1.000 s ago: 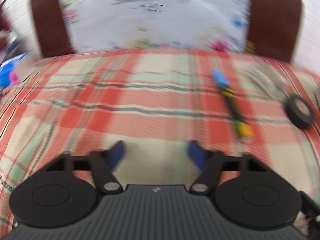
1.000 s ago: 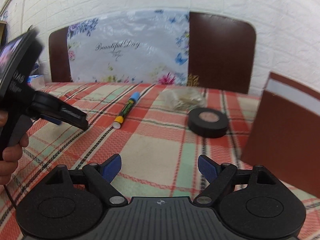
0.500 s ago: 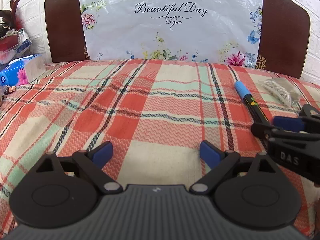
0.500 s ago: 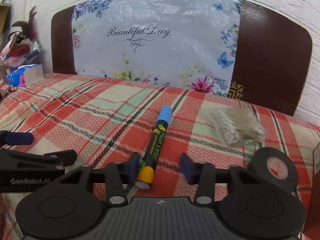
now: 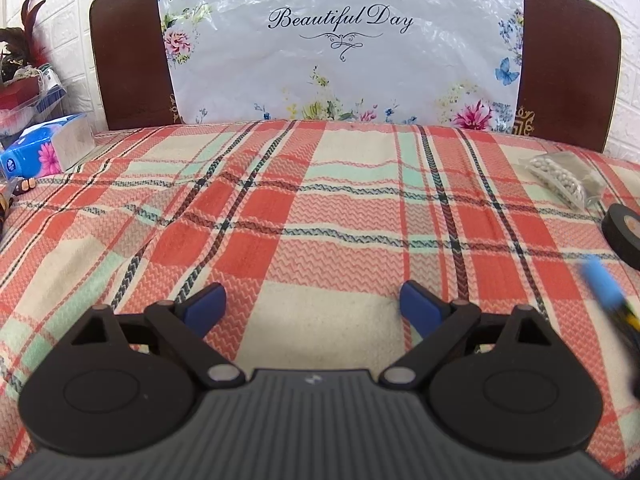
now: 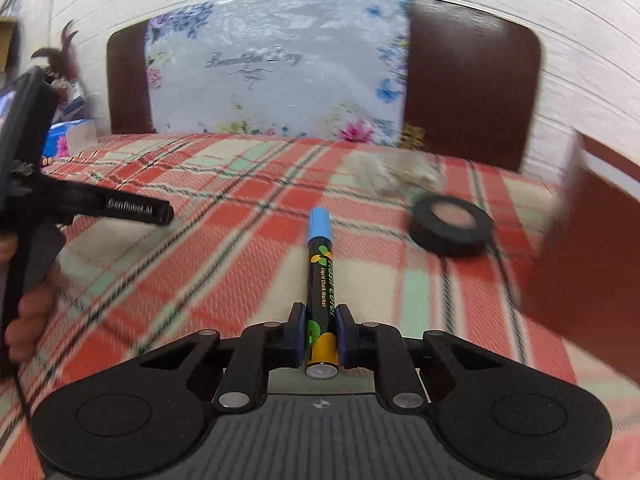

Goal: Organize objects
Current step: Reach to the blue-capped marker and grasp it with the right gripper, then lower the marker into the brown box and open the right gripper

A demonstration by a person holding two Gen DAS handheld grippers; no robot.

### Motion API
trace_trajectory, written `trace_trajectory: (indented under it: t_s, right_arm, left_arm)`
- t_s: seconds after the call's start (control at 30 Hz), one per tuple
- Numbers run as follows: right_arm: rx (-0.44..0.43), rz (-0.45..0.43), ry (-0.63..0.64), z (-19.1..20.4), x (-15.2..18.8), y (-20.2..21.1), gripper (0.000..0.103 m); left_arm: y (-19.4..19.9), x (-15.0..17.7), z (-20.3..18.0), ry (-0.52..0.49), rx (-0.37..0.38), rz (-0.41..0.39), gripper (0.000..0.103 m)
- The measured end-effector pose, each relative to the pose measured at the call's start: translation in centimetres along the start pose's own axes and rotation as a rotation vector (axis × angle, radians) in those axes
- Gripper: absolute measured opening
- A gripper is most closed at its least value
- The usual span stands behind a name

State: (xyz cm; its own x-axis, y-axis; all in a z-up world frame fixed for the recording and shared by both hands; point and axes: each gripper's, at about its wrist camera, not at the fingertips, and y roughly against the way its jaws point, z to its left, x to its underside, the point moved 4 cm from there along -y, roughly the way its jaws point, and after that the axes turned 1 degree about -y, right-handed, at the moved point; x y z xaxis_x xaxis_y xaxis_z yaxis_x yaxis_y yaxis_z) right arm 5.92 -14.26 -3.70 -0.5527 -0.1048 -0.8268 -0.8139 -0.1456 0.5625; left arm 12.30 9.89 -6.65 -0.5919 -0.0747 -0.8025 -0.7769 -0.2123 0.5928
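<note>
Right gripper (image 6: pixel 320 340): jaws have just been closing and now pinch the tail end of the liquid chalk marker (image 6: pixel 320 276), low centre of the right wrist view. The marker's blue cap points away, toward the headboard (image 6: pixel 472 92); it seems lifted off the plaid bedspread (image 6: pixel 224 248), though blur leaves that unsure.

Left gripper (image 5: pixel 312 308): jaws have just been spreading and stand wide with nothing between them, over bare bedspread at lower centre of the left wrist view.

Roll of black tape (image 6: pixel 452 224): flat on the bedspread, right of centre.

Clear bag of small pale pieces (image 5: pixel 560 174): right edge, beyond the tape.

Brown box (image 6: pixel 592 248): right edge, blurred.

Tissue pack (image 5: pixel 40 148): far left.

Step in hand: pickup of the marker, judged complete. Next move: carry it to its place, probably the box, keeping the grip firm since the long body overhangs forward.
</note>
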Motion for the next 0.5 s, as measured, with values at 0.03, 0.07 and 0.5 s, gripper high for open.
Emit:
trace_trajectory:
  t_s: [0.03, 0.07, 0.5]
  right_arm:
    - [0.003, 0.003, -0.03, -0.6, 0.7, 0.9, 0.014]
    - [0.005, 0.005, -0.062, -1.1, 1.4, 1.8, 0.014]
    - [-0.044, -0.061, -0.261, -3.9, 3.5, 4.8, 0.014]
  left_arm:
    - [0.1, -0.1, -0.2, -0.007, -0.019, 0.01, 0.096]
    - [0.5, -0.2, -0.6, -0.003, -0.044, 0.029, 0.094]
    - [7.0, 1.3, -14.4, 0.032, 0.539, 0.437, 0.075]
